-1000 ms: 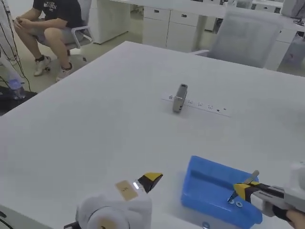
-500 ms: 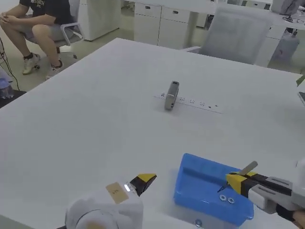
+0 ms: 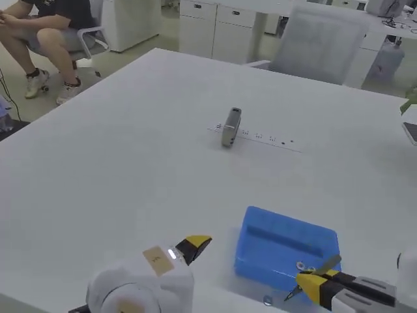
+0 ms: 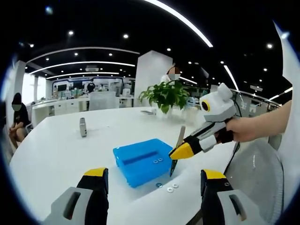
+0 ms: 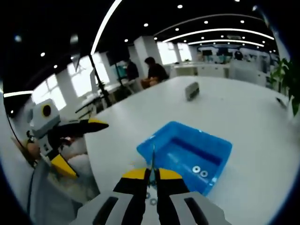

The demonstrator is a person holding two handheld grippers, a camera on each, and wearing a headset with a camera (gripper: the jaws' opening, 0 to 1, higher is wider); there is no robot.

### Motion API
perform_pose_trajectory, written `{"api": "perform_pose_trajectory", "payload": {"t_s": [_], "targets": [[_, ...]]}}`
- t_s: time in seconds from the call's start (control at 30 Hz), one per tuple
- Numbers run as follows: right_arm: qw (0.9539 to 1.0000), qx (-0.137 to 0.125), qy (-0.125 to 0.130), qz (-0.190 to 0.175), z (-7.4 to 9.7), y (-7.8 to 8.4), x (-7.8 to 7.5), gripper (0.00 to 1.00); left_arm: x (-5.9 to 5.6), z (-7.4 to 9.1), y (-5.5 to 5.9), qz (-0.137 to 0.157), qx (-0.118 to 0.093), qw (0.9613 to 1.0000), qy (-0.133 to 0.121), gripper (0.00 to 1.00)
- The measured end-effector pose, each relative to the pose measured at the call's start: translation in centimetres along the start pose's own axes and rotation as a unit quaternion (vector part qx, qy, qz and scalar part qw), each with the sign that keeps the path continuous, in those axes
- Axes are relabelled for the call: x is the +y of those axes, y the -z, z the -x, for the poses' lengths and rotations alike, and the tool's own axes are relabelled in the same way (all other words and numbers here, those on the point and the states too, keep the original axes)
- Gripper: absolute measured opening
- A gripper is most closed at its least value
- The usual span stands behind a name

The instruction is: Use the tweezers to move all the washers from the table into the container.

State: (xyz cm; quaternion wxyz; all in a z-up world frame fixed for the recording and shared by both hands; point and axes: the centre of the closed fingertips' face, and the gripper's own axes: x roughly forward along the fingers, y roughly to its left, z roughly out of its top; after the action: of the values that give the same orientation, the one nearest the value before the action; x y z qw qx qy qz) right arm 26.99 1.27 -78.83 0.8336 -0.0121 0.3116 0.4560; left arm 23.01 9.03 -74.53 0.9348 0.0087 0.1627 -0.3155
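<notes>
Left gripper (image 4: 154,172): jaws wide apart, empty, idle beside you.
Right gripper (image 5: 153,174): clamped on the tweezers (image 4: 180,137); you've just drawn them back out of the container (image 4: 136,171), and the tips now hang low over the table (image 3: 130,163).
Meaning: that drop looks done, next pick starting.
Table washers (image 4: 169,186): three, just before the near wall.
Container washers (image 4: 155,161): two.
Far: one power strip (image 3: 260,138).
</notes>
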Motion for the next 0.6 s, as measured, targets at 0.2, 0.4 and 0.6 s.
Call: {"api": "perform_pose_trajectory", "payload": {"t_s": [0.2,0.4,0.6], "targets": [[0.9997,0.023,0.002,-0.008,-0.2,2.2,0.1,0.04,-0.1,-0.1,0.2,-0.002,0.005,1.0,0.002,0.82],[0.9996,0.027,0.003,-0.01,-0.3,2.9,0.6,0.04,-0.2,-0.1,0.4,-0.005,0.01,0.9999,0.005,0.82],[0.9996,0.025,0.002,0.014,-0.6,2.9,0.8,0.04,-0.3,-0.2,0.5,-0.008,0.013,0.9998,0.008,0.81]]}}
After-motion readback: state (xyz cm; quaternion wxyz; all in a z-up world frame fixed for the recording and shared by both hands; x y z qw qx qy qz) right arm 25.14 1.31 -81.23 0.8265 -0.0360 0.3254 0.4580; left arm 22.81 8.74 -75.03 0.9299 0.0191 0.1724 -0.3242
